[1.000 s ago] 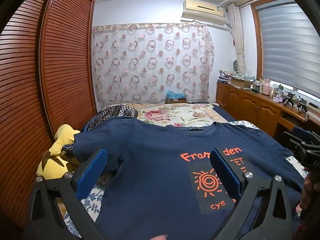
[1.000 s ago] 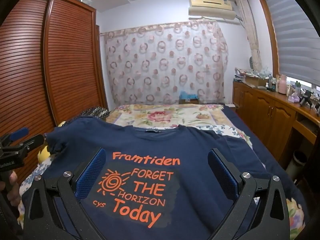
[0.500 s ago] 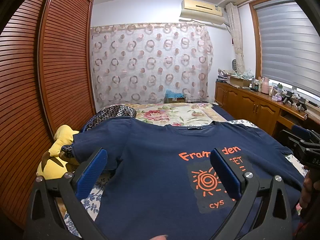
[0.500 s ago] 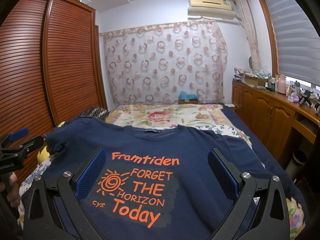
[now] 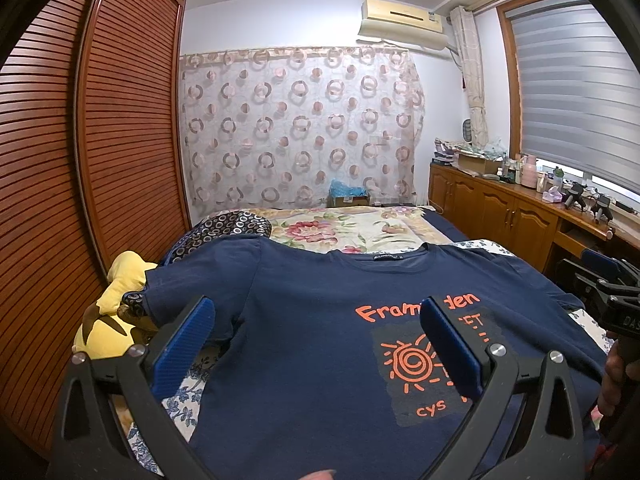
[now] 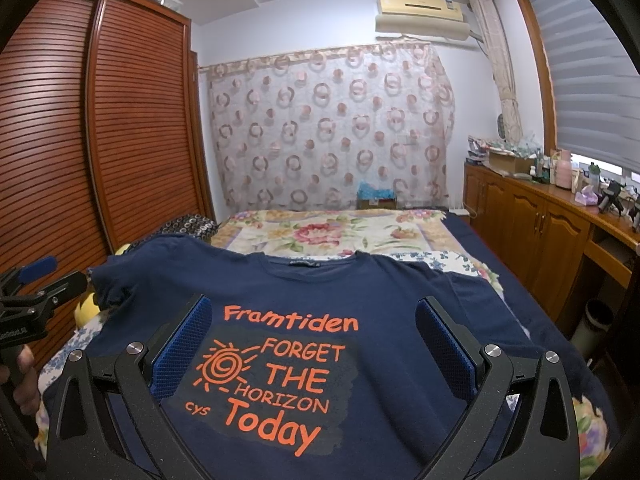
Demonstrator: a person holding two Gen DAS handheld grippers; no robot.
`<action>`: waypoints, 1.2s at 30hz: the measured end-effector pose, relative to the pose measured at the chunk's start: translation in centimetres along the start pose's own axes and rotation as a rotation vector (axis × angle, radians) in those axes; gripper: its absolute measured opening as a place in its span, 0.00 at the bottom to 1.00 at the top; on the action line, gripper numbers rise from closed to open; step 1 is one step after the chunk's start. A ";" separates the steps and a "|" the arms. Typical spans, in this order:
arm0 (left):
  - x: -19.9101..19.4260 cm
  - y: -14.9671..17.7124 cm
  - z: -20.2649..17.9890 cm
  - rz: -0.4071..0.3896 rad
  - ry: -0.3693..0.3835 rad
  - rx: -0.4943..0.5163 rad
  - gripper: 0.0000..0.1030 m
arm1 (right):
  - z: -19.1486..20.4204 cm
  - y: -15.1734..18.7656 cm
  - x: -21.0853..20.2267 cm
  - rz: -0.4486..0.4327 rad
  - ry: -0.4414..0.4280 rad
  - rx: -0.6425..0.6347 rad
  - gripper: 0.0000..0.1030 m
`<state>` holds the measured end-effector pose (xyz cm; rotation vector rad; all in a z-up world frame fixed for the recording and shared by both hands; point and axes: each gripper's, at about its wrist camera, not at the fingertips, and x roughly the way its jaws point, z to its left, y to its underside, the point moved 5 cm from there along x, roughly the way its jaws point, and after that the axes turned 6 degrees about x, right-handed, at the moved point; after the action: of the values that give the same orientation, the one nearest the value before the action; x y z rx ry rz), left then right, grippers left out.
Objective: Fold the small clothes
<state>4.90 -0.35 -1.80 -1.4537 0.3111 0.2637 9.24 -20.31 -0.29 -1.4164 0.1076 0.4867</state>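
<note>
We're looking down a bed [image 6: 472, 240] that runs away from us toward a curtain [image 6: 332, 128] dotted with rings, with a slatted wooden wardrobe [image 5: 80, 160] along the left wall and a wooden cabinet [image 6: 536, 232] cluttered with bottles under the window on the right. An air conditioner [image 5: 402, 20] sits high on the far wall; its label is too small to read.

Spread flat across the near end of the bed is the navy tee [image 6: 360, 292], print side up. Its long axis runs front to back: collar points away from us toward the curtain, hem is closest, sleeves stick out left and right. The orange print reads "Framtiden", then "FORGET THE HORIZON Today" beside a spiral sun, with a little "cys" under the sun. There's a neck tag inside the collar but we can't read it.

A yellow plush [image 5: 116, 316] is squeezed between the bed's left side and the wardrobe, next to the left sleeve.

Our left hand-held gripper [image 5: 316, 340] hangs over the tee's left half with its blue pads spread wide, nothing between them. The right hand-held gripper [image 6: 314, 342] hovers over the print, pads just as wide apart, also gripping nothing.
</note>
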 end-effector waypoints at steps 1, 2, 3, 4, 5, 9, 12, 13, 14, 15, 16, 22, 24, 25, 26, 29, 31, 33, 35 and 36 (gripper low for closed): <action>0.0 0.0 0.0 0.000 0.001 0.001 1.00 | 0.0 0.0 0.0 -0.001 0.001 0.000 1.00; 0.0 0.0 -0.1 -0.001 0.001 0.001 1.00 | 0.0 0.0 0.0 -0.001 0.001 0.000 1.00; 0.0 0.0 -0.1 -0.001 -0.001 0.001 1.00 | 0.0 0.0 0.0 -0.001 0.001 0.000 1.00; -0.1 0.0 -0.1 -0.001 -0.001 0.000 1.00 | 0.0 0.0 0.0 -0.001 0.001 -0.001 1.00; -0.1 0.0 -0.1 -0.001 -0.001 0.000 1.00 | 0.0 0.0 0.0 -0.001 0.001 -0.001 1.00; -0.1 -0.1 -0.2 -0.001 -0.002 0.003 1.00 | 0.0 0.0 0.0 -0.001 0.002 -0.001 1.00; -0.1 -0.1 -0.4 0.001 0.000 0.003 1.00 | 0.0 0.1 0.0 0.001 0.001 -0.001 1.00; -0.1 -0.1 -0.5 0.001 0.000 0.003 1.00 | 0.0 0.1 0.0 0.000 0.001 -0.002 1.00; -0.1 -0.1 -0.5 0.001 0.002 0.003 1.00 | 0.0 0.1 0.0 -0.001 0.002 -0.002 1.00; -0.1 0.0 -0.4 0.001 0.001 0.003 1.00 | 0.0 0.1 0.1 -0.001 0.003 -0.002 1.00; -0.1 0.0 -0.4 0.000 0.001 0.004 1.00 | 0.0 0.1 0.1 0.000 0.002 -0.001 1.00; -0.1 0.0 -0.4 0.000 0.001 0.003 1.00 | -0.1 0.2 0.1 -0.001 0.003 -0.002 1.00; -0.1 0.0 -0.4 0.000 0.001 0.004 1.00 | -0.1 0.2 0.1 -0.001 0.002 -0.002 1.00; -0.1 0.0 -0.5 0.000 0.000 0.004 1.00 | -0.1 0.2 0.1 -0.001 0.003 -0.001 1.00; -0.1 0.0 -0.4 0.000 0.001 0.004 1.00 | -0.1 0.2 0.1 -0.001 0.003 -0.001 1.00; -0.1 -0.1 -0.5 0.000 0.001 0.004 1.00 | -0.1 0.2 0.1 -0.001 0.003 -0.002 1.00; 0.0 -0.1 -0.5 0.002 0.001 0.003 1.00 | -0.1 0.2 0.1 0.000 0.003 -0.002 1.00; -0.1 0.0 -0.5 0.001 0.001 0.002 1.00 | -0.1 0.2 0.1 0.000 0.002 -0.001 1.00; -0.1 0.0 -0.5 0.001 0.000 0.003 1.00 | -0.1 0.2 0.1 0.000 0.003 -0.001 1.00; -0.1 0.0 -0.5 0.001 0.000 0.003 1.00 | -0.1 0.2 0.1 -0.001 0.002 -0.002 1.00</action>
<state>4.81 -0.88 -1.78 -1.4509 0.3119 0.2635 9.28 -20.41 -0.54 -1.4187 0.1086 0.4845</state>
